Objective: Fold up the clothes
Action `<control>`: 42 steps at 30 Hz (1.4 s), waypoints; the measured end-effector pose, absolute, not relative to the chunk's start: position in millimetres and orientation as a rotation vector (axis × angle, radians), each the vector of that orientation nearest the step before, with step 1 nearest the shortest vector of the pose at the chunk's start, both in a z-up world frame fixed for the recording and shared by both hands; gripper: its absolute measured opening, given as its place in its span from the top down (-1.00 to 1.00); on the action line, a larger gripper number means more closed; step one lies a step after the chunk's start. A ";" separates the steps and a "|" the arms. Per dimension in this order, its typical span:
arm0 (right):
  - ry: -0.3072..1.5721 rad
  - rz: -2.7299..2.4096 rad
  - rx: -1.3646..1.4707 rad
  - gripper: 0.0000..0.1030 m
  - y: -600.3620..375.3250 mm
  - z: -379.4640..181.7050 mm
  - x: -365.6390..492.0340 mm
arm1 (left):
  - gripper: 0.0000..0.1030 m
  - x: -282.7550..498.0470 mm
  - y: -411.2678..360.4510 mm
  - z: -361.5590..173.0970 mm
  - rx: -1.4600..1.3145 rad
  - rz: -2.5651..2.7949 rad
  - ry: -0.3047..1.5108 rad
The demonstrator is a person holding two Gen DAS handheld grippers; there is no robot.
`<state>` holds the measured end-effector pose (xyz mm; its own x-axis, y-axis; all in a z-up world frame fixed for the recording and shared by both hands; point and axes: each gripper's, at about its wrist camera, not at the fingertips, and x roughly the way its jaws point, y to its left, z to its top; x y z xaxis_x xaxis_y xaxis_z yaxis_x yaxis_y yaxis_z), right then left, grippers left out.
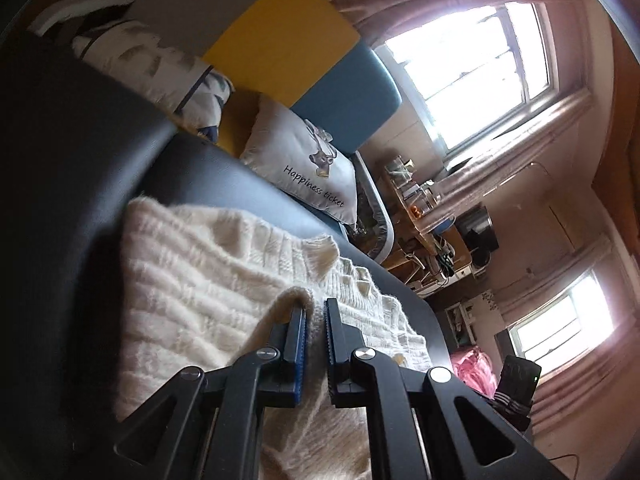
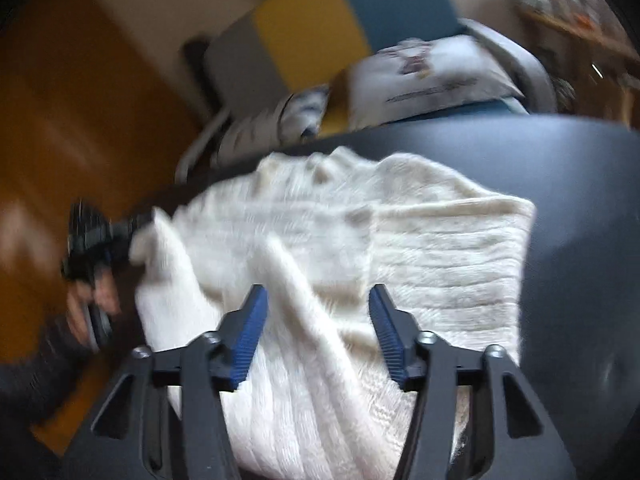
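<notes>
The cream knit sweater [image 2: 400,240] lay on the dark desk [image 2: 580,200], soft and floppy; left hand-held gripper [image 1: 316,312] pinched its edge, right hand-held gripper [image 2: 318,300] hung spread above it, best gripping a hem.

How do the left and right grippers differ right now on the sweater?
The left gripper has its jaws nearly shut, pinching a fold of the sweater; the right gripper has its jaws apart, gripping nothing, with knit lying loose between them. The left holds the sweater's edge; the right hangs over its middle. Both have blue pads and point down at the same cream sweater.
</notes>
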<state>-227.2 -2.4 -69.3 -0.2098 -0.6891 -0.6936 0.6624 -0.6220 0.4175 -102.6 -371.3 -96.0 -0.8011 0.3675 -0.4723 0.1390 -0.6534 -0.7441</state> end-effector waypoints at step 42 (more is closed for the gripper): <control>0.565 -2.096 0.936 0.80 -79.9 -29.5 -167.8 | 0.66 -63.6 -353.2 -65.0 -1.060 2.621 -1.055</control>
<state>-167.8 -79.9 -29.5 -0.4441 -0.4599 -0.7689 0.7841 -0.6148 -0.0852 -63.6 -353.2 -65.0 -0.7464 0.3522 -0.5647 0.1373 -0.7488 -0.6485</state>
